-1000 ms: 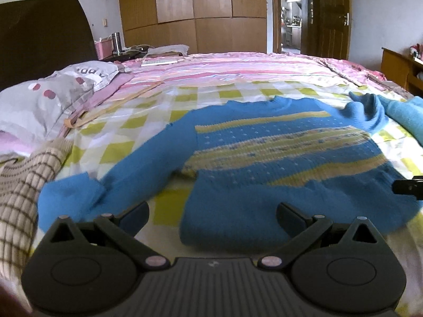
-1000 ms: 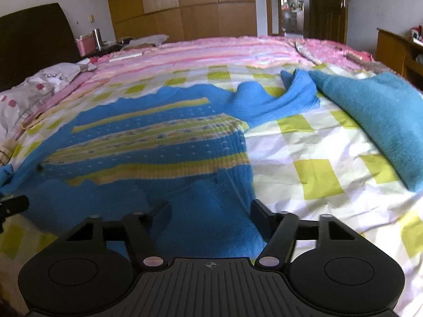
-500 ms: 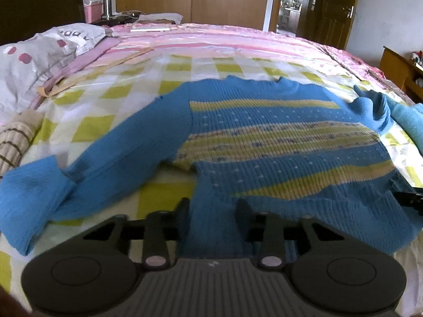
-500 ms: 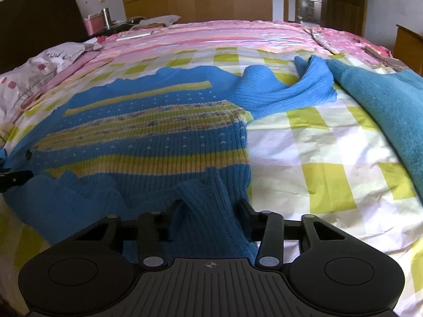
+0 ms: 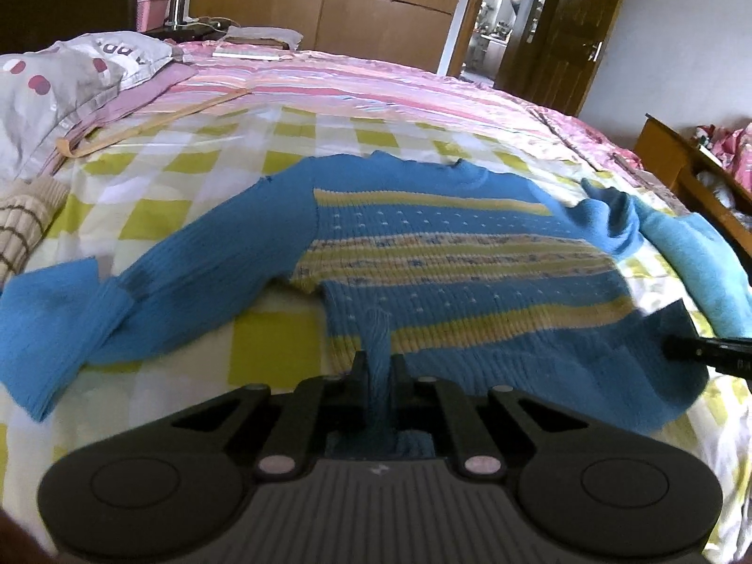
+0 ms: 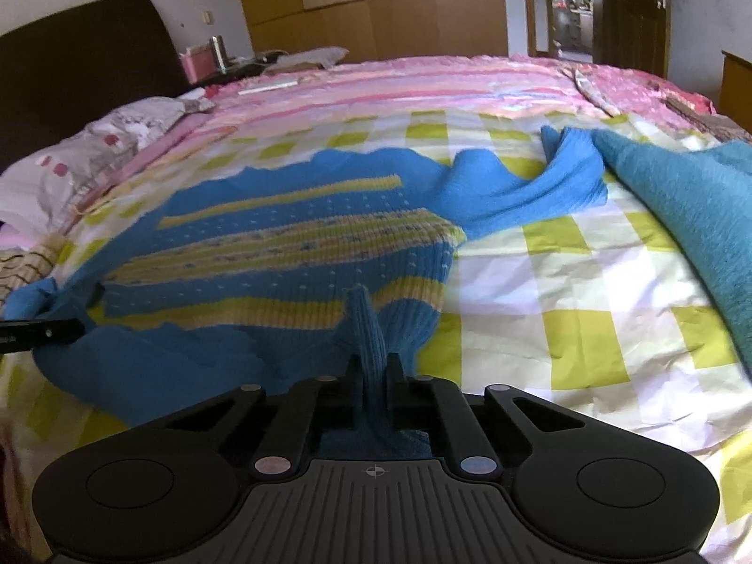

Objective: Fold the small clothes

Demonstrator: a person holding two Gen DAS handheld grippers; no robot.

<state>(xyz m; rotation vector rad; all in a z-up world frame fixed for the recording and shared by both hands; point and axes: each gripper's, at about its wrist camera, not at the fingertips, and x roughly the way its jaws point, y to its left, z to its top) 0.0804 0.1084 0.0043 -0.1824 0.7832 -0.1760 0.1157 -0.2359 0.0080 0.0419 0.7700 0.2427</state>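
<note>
Because a fold needs the bottom edge lifted evenly, the left gripper [image 5: 378, 366] and right gripper [image 6: 374, 371] have each just closed tight on a ridge of the blue sweater's [image 5: 446, 254] hem at six o'clock. It lies flat on the checked bedspread [image 6: 578, 282], both hands angled downward.

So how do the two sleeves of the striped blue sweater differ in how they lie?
The left sleeve of the sweater stretches out nearly flat on the checked sheet, and its cuff lies spread wide. The right sleeve is bunched into a hump, and its cuff reaches the teal garment. Both are plain blue rib knit with no stripes, and neither is folded in yet.
</note>
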